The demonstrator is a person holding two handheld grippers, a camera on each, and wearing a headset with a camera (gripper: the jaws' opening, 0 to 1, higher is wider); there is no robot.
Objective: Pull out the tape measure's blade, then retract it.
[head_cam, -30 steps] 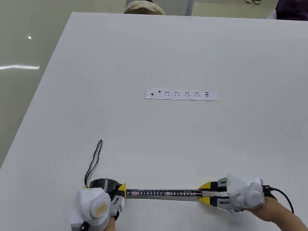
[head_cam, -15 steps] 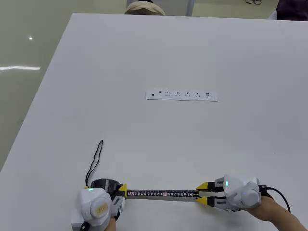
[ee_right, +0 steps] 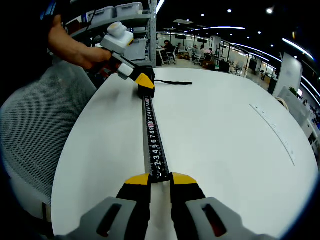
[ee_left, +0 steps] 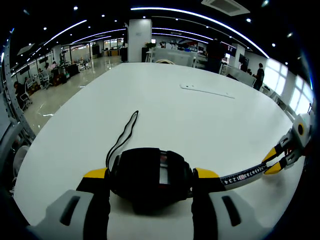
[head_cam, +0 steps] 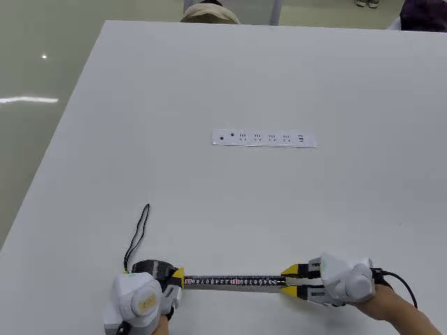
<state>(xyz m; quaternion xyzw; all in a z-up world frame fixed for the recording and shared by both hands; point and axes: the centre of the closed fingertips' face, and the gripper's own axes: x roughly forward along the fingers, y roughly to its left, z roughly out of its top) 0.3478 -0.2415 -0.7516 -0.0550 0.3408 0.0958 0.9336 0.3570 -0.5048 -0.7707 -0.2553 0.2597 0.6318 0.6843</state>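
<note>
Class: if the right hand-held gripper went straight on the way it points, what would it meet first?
Following the blade it grips, it would probably first reach the tape measure case, clamped in the left hand-held gripper.

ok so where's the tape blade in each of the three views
Head view: the blade lies near the bottom edge, running left to right.
Left gripper view: the blade is at lower right, running from the case to the right gripper.
Right gripper view: the blade runs up the centre from the clamped jaws.
Shared landmark: the white power strip, farther out on the table.
</note>
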